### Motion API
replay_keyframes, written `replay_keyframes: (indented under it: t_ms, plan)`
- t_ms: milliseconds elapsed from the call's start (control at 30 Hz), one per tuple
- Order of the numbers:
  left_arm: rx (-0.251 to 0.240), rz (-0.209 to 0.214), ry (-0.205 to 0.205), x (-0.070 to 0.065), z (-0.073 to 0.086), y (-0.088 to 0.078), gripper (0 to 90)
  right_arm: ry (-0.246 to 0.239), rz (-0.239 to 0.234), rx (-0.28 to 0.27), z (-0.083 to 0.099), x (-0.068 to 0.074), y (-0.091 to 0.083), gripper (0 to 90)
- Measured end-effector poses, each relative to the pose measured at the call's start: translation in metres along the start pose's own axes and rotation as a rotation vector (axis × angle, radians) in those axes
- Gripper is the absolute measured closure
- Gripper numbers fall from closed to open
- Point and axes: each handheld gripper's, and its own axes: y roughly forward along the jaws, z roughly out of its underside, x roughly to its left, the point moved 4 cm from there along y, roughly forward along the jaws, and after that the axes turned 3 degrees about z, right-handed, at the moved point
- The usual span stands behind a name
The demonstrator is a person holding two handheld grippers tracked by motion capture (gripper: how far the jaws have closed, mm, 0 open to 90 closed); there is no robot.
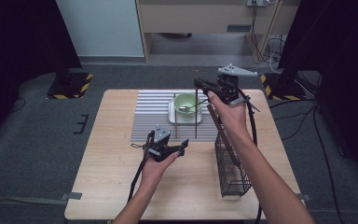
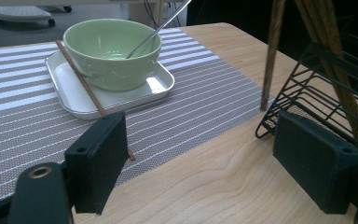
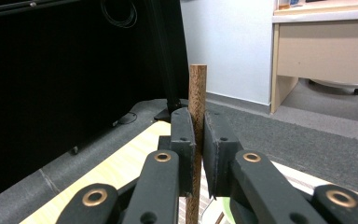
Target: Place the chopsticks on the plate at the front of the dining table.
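My right gripper (image 1: 197, 83) (image 3: 198, 130) is shut on a brown wooden chopstick (image 1: 196, 116) (image 3: 197, 88) (image 2: 271, 51) and holds it upright, right of the bowl. Its lower end reaches down to the striped mat (image 1: 151, 116) (image 2: 200, 98), close to the basket. A second chopstick (image 1: 175, 119) (image 2: 81, 79) lies across the white tray (image 1: 186, 120) (image 2: 70, 91), left of the green bowl (image 1: 186, 101) (image 2: 107, 56). A metal spoon (image 1: 192, 107) (image 2: 156, 30) rests in the bowl. My left gripper (image 1: 182, 147) (image 2: 205, 156) hovers low at the mat's front edge, open, with nothing between its jaws.
A black wire basket (image 1: 233, 172) (image 2: 317, 84) stands on the wooden table (image 1: 107, 177) at the right, with more chopsticks (image 1: 223, 135) (image 2: 335, 42) leaning in it. The right forearm passes over the basket. Bare wood lies left of the mat and in front of it.
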Motion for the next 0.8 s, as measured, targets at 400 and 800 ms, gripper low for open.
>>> replay_keyframes:
  t_ms: [400,800]
  plan:
    - [-0.008,0.039,0.023,-0.015,0.000,0.009,42.8,0.041,-0.018,-0.001,0.009,0.005,0.002,83.6]
    - [-0.031,0.054,0.005,-0.020,-0.002,0.018,64.5,0.078,-0.037,-0.020,0.005,0.003,-0.005,83.6]
